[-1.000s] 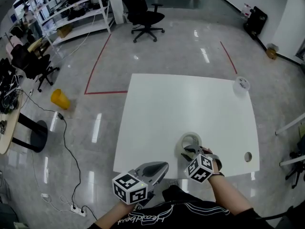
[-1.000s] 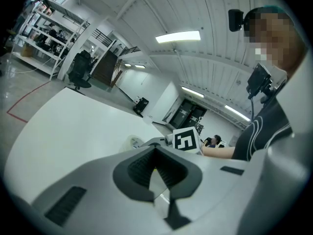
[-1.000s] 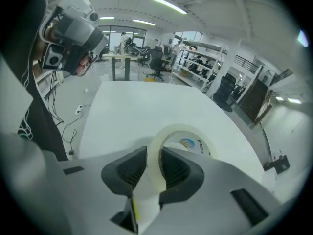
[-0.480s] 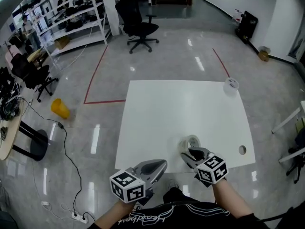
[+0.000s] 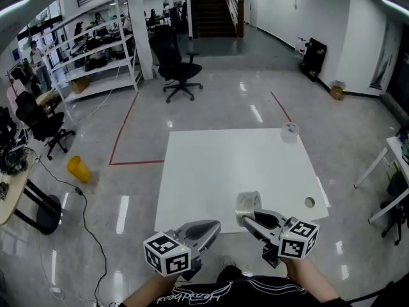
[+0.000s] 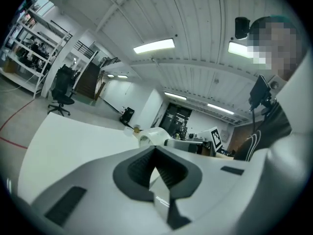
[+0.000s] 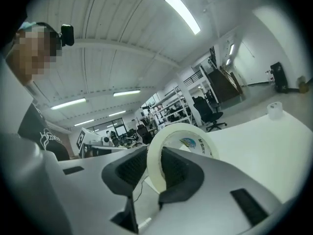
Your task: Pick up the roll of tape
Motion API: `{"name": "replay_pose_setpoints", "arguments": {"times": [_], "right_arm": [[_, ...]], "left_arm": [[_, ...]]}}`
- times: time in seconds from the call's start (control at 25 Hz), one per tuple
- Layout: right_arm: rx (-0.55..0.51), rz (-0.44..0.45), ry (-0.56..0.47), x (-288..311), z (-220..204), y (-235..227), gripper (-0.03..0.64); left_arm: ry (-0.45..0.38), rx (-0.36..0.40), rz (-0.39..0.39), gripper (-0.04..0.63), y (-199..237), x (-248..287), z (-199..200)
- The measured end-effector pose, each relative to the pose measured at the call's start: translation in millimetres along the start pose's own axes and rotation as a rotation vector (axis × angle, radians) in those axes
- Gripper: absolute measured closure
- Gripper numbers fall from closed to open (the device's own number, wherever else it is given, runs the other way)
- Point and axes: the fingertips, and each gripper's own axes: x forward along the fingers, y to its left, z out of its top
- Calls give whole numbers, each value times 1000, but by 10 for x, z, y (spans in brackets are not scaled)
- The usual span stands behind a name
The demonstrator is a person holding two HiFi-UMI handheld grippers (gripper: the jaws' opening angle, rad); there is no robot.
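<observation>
The right gripper [image 5: 246, 218] had just tightened its fingers [image 7: 178, 170] on the roll of tape [image 5: 248, 204] — clamped across its wall, held above the worktop's [image 5: 223, 165] 6 o'clock edge. At the roll's 8 o'clock, the left gripper [image 5: 216, 225] hung with fingers pressed together — nothing between them.

Big open workshop on my feed: glossy grey floor [image 5: 211, 107] with red tape lines [image 5: 121, 136], a white table [image 5: 211, 171] in the middle, and a black office chair [image 5: 176, 69] behind it. White shelving racks [image 5: 96, 53] sit off to the left, stairs [image 5: 211, 8] at the back, strip lights [image 6: 154, 46] on a ribbed white ceiling.
</observation>
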Motion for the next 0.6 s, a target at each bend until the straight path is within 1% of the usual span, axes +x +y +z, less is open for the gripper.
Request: {"name": "replay_pose_setpoints", "arguments": {"times": [0.16, 0.36, 0.48, 0.6], "right_arm": [[-4, 31, -69, -158, 210, 261, 525], [-8, 92, -102, -281, 304, 469, 523], [-26, 92, -109, -328, 286, 523, 523], [-39, 74, -107, -361, 252, 509, 523]], "left_arm": [[-29, 50, -8, 592, -161, -140, 183], [-56, 107, -18, 592, -332, -179, 302], [-63, 125, -19, 592, -397, -211, 291], [-66, 120, -11, 592, -401, -227, 265]]}}
